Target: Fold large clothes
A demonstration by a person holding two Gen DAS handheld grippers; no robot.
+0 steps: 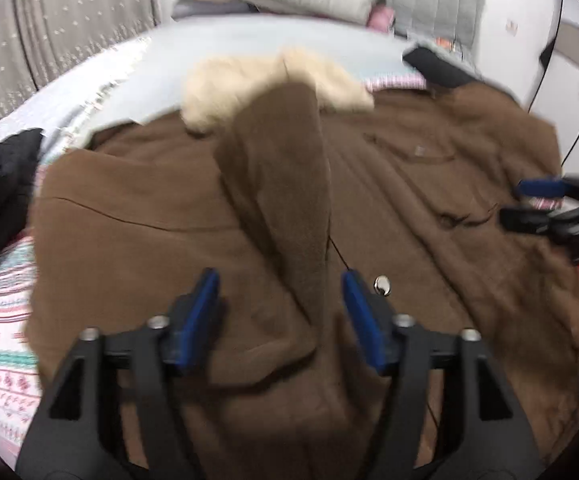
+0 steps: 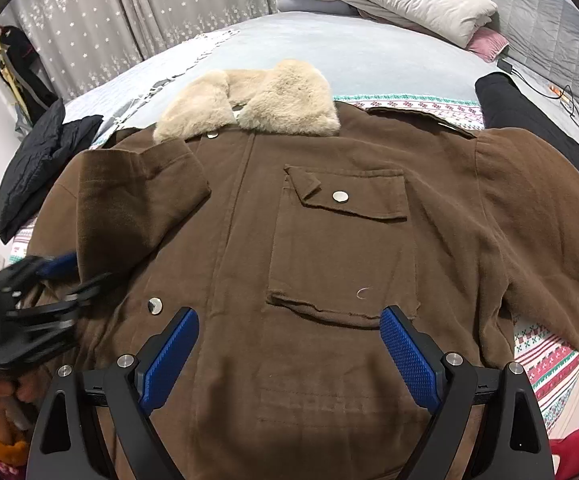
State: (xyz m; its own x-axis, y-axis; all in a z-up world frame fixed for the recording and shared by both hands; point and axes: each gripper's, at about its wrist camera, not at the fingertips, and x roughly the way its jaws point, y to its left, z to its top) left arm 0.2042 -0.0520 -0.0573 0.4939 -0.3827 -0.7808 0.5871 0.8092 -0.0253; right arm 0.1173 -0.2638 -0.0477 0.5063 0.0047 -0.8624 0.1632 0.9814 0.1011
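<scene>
Right gripper (image 2: pixel 289 344) jaws wide, empty, over brown coat (image 2: pixel 329 240); collar (image 2: pixel 249 100) pointing away. Left gripper (image 1: pixel 281 312) apparently open, sleeve (image 1: pixel 277 184) between, 1 blurred view.

Soft, even indoor light on both views, and we can't really tell where it's coming from. Left wrist view is smeared with motion blur all over, the brown coat (image 1: pixel 369 208) looks mushy. Right wrist view is crisp, only the left gripper (image 2: pixel 75 274) streaks. Heavy fisheye bending, dark vignetted corners.
</scene>
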